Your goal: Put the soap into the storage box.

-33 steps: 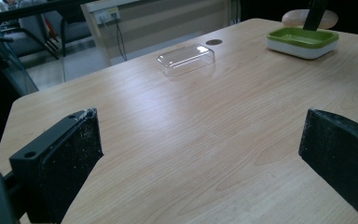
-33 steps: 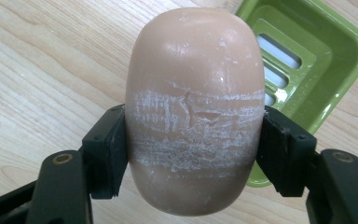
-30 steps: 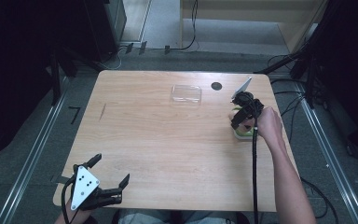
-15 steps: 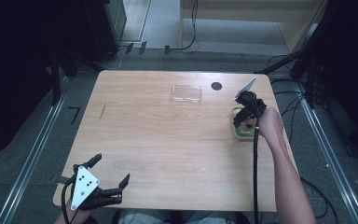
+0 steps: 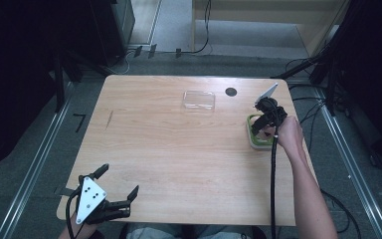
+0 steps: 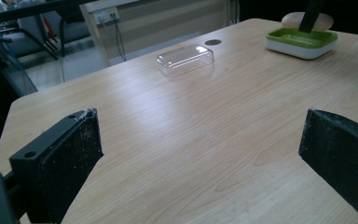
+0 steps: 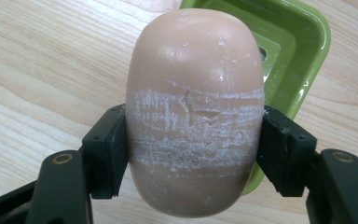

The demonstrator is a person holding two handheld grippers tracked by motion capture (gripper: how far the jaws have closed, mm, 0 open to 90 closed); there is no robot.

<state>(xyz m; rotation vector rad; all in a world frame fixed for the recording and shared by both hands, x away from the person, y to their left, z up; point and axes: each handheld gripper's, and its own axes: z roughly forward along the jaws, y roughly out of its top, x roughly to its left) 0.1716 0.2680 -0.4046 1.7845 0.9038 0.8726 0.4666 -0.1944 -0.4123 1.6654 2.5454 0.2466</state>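
Your right gripper [image 7: 193,154] pinches the soap [image 7: 193,107] around its middle above the green dish [image 7: 303,51]; it looks slippery, so squeeze gently there.

— Count on my table?
— One bar of soap [image 7: 193,112], one green soap dish [image 5: 255,143], one clear plastic lid [image 5: 199,100]. One round dark mark [image 5: 231,92] on the wood.
— Grippers?
— Two, both mine.

Right gripper [image 5: 264,121]: arm stretched to far right, jaws clamped on a load. Left gripper [image 5: 110,191]: near left, resting low, jaws spread wide.
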